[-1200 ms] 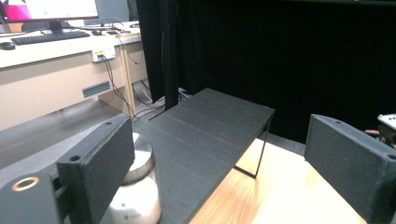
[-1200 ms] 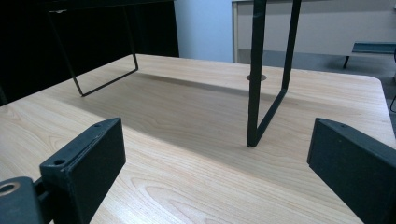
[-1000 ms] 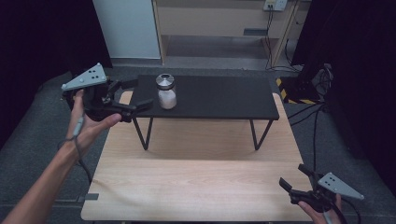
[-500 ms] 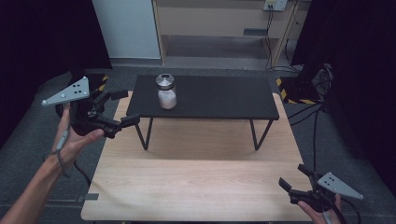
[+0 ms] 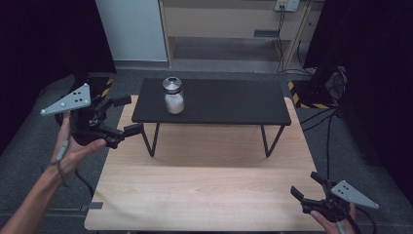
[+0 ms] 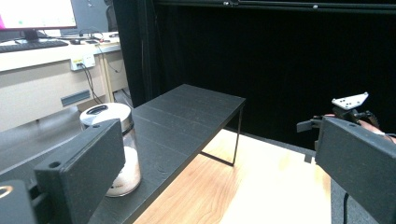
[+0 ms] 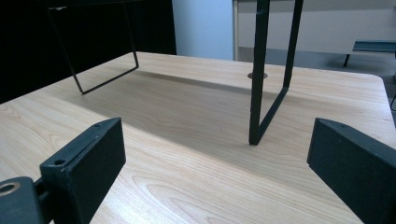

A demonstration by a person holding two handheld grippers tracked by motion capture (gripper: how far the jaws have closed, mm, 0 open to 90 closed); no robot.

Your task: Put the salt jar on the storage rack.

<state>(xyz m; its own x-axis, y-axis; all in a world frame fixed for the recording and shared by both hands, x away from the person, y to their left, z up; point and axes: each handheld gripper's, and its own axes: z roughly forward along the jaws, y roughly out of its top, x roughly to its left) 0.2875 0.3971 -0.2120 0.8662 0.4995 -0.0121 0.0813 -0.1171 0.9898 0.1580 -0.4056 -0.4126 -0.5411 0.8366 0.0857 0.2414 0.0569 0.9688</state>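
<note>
So the left gripper (image 5: pixel 122 116) has its jaws spread wide with nothing between them, and they've just been opening. It's hanging off the left edge of the wooden desk (image 5: pixel 204 195), held in the person's left hand (image 5: pixel 73 146), with the jaws pointing toward the left end of the little black stand (image 5: pixel 229 100). It isn't touching anything.

The thing it's aimed at is the jar (image 5: pixel 173 95): clear glass with a shiny metal lid and white powdery stuff filling the lower part. It stands upright on the left part of the black stand's top, near the front edge and a bit apart from the left gripper. In the left gripper view the jar (image 6: pixel 114 154) pokes out just past the left jaw, sitting on that dark top with plenty of free surface running off to the right.

The right gripper (image 5: pixel 311 187) is way over at the near right corner of the wooden desk, well apart from the jar. Its jaws are released too, with nothing in them. Its own view looks low across the light wood grain at one thin black leg (image 7: pixel 261 74) of the stand, which sits between the two jaws farther off.

Behind the desk there's a beige shelf unit (image 5: pixel 219 24) and some cables (image 5: pixel 321 117) on the grey floor.
</note>
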